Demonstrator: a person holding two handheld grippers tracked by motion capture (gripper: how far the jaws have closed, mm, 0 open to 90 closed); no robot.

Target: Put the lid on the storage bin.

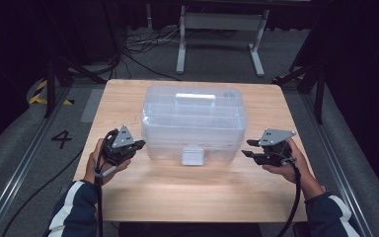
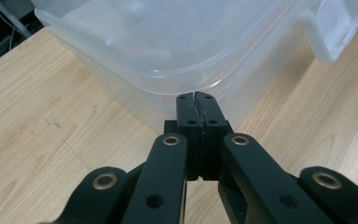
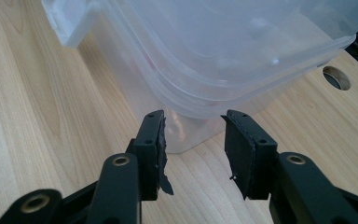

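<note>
The clear box point(image 1: 193, 123) sits shut on the worktop point(image 1: 187, 192), its front latch point(image 1: 193, 155) still down between the two sets of fingers. The left fingers point(image 2: 197, 105) are pressed together, holding nothing, tips just short of the box's near corner. The right fingers point(image 3: 193, 135) stand partly apart and empty, with the box's other corner just ahead of them. Nothing looks begun yet: likely the latch and lid point(image 1: 195, 101) remain to be opened.
</note>
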